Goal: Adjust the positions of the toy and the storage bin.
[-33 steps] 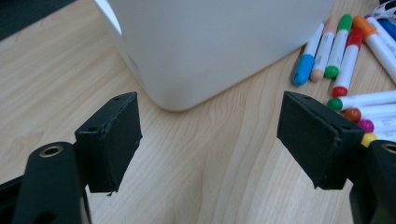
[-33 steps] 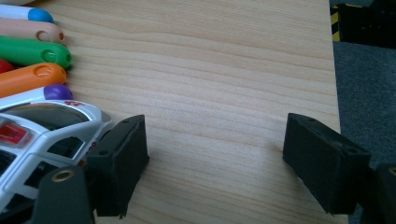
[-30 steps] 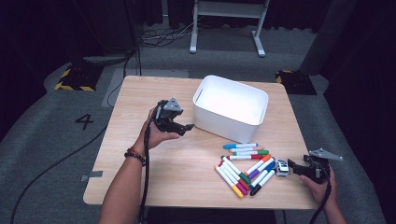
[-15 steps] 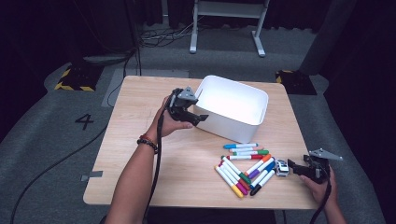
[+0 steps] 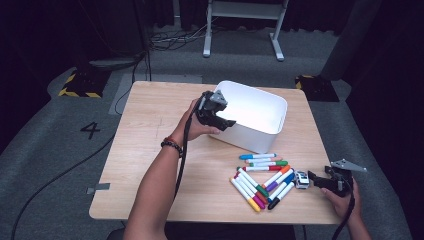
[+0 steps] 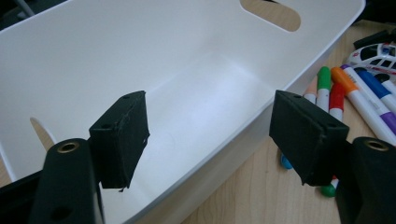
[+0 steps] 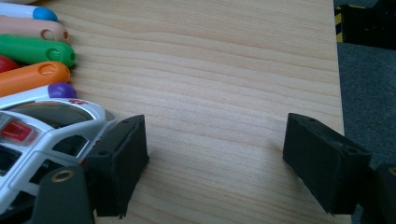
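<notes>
A white bin [image 5: 255, 107] stands at the table's back right. My left gripper [image 5: 223, 121] hovers at its near-left rim, open; its jaws have just been closing with nothing pressed between them. In the left gripper view the bin's [image 6: 187, 70] empty inside lies beyond the left gripper [image 6: 210, 135], with its near wall running below the gap. Several coloured markers [image 5: 262, 180] lie in front of the bin. A small white toy car [image 5: 301, 179] sits at their right end. My right gripper [image 5: 315, 178] rests open just right of it; the car [image 7: 46, 130] lies beside the left jaw of the right gripper [image 7: 215, 158].
The wooden table [image 5: 150, 150] has bare room on its left half. Its right edge [image 7: 337, 70] runs close beside my right gripper. A cable trails from the left gripper along the forearm. A metal stand [image 5: 240, 30] is on the floor behind the table.
My left hand has carried its gripper right and a little up, from the table's middle to the bin's rim. The right gripper and the markers have not moved.
</notes>
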